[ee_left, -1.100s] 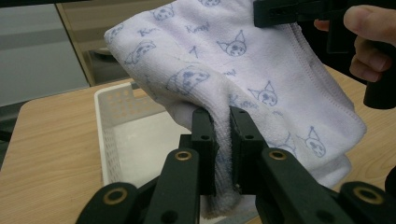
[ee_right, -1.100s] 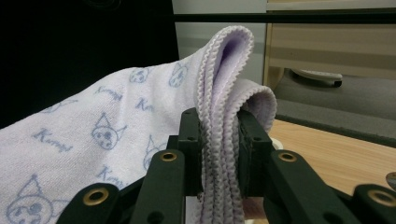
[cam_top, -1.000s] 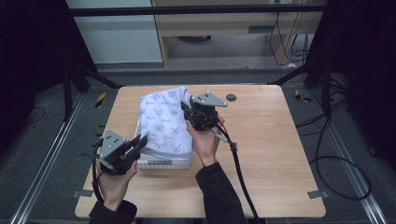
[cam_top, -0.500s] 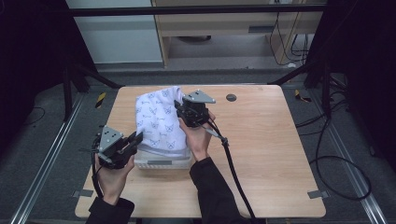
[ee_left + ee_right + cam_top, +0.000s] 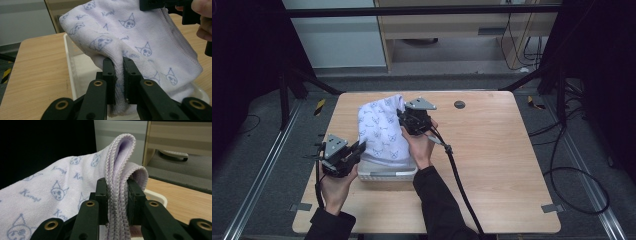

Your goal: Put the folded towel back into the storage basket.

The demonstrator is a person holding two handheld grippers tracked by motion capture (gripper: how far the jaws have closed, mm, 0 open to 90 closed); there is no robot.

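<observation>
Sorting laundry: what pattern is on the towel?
Pale lilac towel with blue cartoon faces and script, clearest in the left gripper view.

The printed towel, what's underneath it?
A white tray on the wooden table sits beneath the towel, which both grippers hold up. The tray's visible part looks empty; the towel hides the rest.

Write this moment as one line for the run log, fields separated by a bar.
left gripper: shut on towel | right gripper: shut on towel edge | towel: held over white bin | table: wooden

Lab-like recording bay, wooden table, black frame rails, floor cables, grey carpet
</observation>
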